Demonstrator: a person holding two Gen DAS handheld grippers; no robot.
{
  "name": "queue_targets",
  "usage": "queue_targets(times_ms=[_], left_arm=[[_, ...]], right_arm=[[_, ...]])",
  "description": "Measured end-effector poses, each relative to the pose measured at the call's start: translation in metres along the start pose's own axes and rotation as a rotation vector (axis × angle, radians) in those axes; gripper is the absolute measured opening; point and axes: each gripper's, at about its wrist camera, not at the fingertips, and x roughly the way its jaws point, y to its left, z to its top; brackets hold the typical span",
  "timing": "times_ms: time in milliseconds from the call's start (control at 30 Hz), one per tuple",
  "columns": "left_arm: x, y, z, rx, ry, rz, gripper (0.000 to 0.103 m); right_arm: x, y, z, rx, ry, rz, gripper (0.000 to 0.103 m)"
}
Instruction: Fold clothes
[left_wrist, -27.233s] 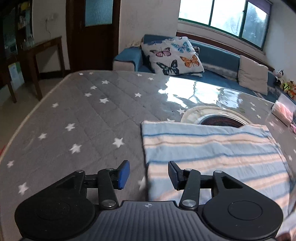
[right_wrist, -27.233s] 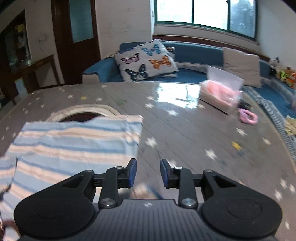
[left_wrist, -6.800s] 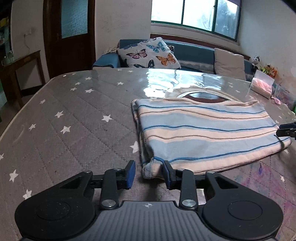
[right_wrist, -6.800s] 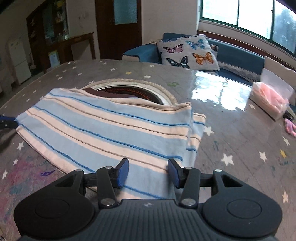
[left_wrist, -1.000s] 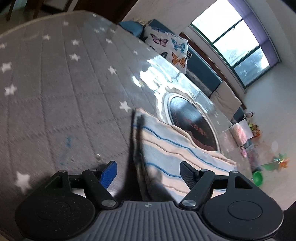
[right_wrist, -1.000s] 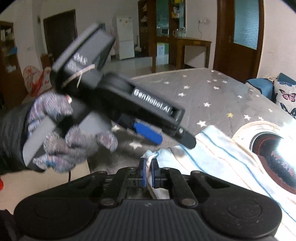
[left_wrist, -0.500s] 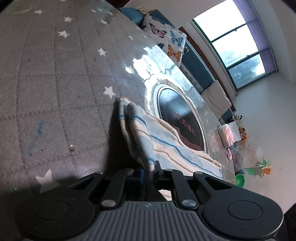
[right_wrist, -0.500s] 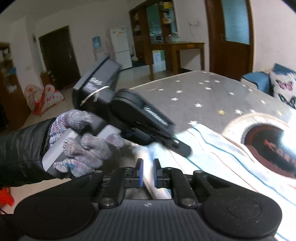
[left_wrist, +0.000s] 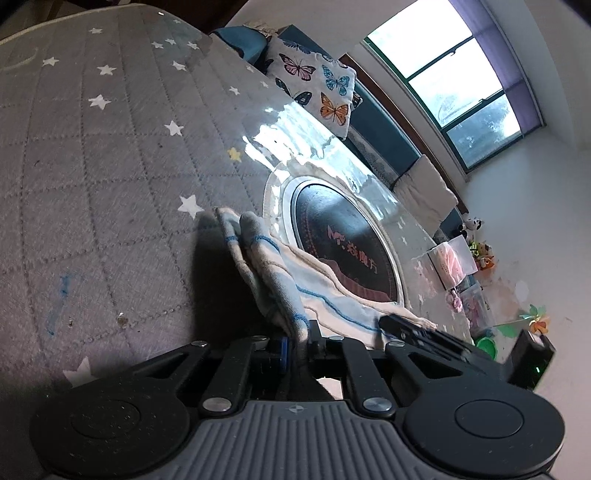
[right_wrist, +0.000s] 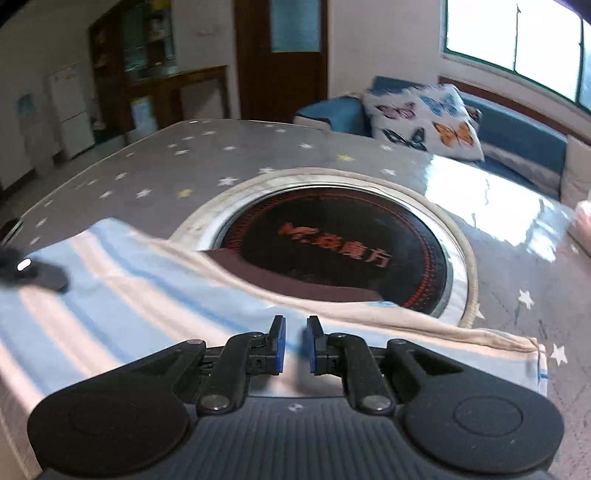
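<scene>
A blue, white and peach striped garment lies folded on the grey starry table cover. My left gripper is shut on its bunched near corner, which rises from the jaws in thick folds. In the right wrist view the garment spreads flat to the left and under my right gripper. Its jaws stand nearly closed, and striped cloth fills the narrow slit between them. The right gripper rests on the garment's near edge, close to the right of my left one. A left fingertip shows at the far left.
A round black cooktop with a pale rim is set into the table just beyond the garment. A butterfly pillow sits on the blue sofa behind. A clear box of pink tissue stands near the table's far right edge.
The left gripper went from wide open to shut on the garment's corner. The right gripper left that corner and the gloved left hand, swinging right along the garment's near edge.
</scene>
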Motion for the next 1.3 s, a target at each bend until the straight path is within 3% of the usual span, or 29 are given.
queue_targets(times_ms=[300, 433, 767, 1067, 1300], left_arm=[[0.007, 0.0, 0.002, 0.008, 0.017, 0.012, 0.01], [0.008, 0.001, 0.001, 0.009, 0.022, 0.016, 0.01], [0.003, -0.011, 0.003, 0.023, -0.001, 0.009, 0.01], [-0.006, -0.049, 0.009, 0.067, -0.039, -0.023, 0.01], [-0.001, -0.102, 0.014, 0.125, -0.054, -0.031, 0.01]], right_arm=[[0.019, -0.014, 0.004, 0.082, 0.017, 0.018, 0.013], [0.023, -0.004, 0.007, -0.001, 0.017, -0.01, 0.014], [0.017, 0.012, 0.003, -0.049, 0.003, -0.059, 0.022], [-0.005, 0.019, -0.014, -0.065, 0.022, -0.053, 0.026], [-0.039, 0.018, -0.039, -0.074, 0.036, -0.012, 0.033]])
